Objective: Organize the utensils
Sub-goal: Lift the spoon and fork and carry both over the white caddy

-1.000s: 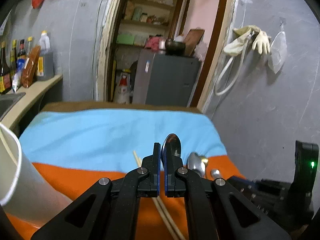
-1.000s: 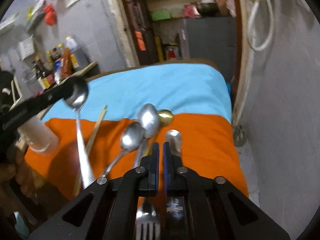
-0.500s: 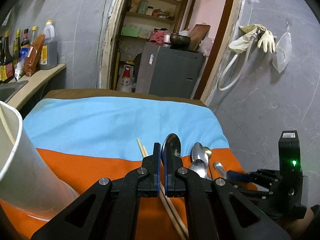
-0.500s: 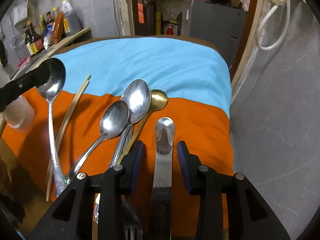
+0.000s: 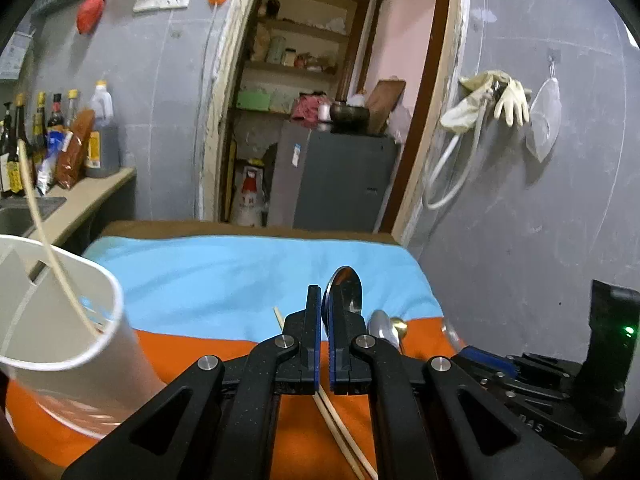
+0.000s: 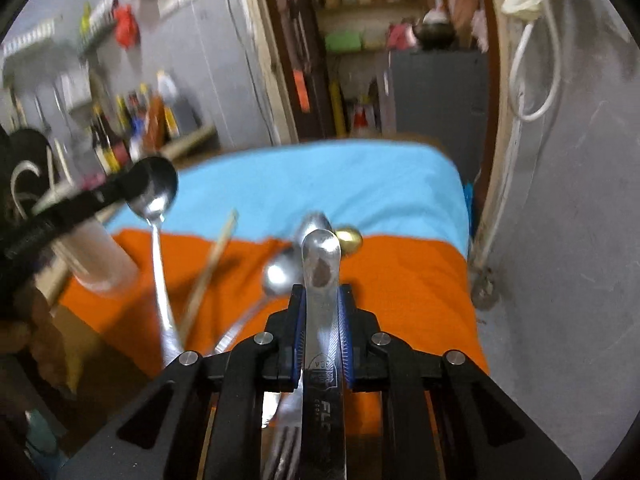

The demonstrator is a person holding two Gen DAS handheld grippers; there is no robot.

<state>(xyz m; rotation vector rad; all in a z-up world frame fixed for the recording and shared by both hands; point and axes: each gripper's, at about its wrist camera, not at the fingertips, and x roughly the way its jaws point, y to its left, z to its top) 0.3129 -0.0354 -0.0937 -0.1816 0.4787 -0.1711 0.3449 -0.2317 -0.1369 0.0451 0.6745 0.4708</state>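
Clamping a spoon [image 5: 343, 288] by its bowl end, the left gripper [image 5: 324, 344] hung beside the white cup [image 5: 60, 320] at nine o'clock, while the right gripper [image 6: 322, 320] squeezed a flat steel utensil [image 6: 321, 264] above the spoons [image 6: 280, 272], chopsticks [image 6: 212, 256] and fork [image 6: 286, 448] left on the cloth. Either narrow grip risked letting smooth metal swivel or slip, and the dangling spoon might have clipped the cup's rim and tipped it. Underneath lay an orange and blue cloth [image 6: 400, 280] in a grey-walled kitchen, with a pantry doorway [image 5: 312, 100] at twelve o'clock.
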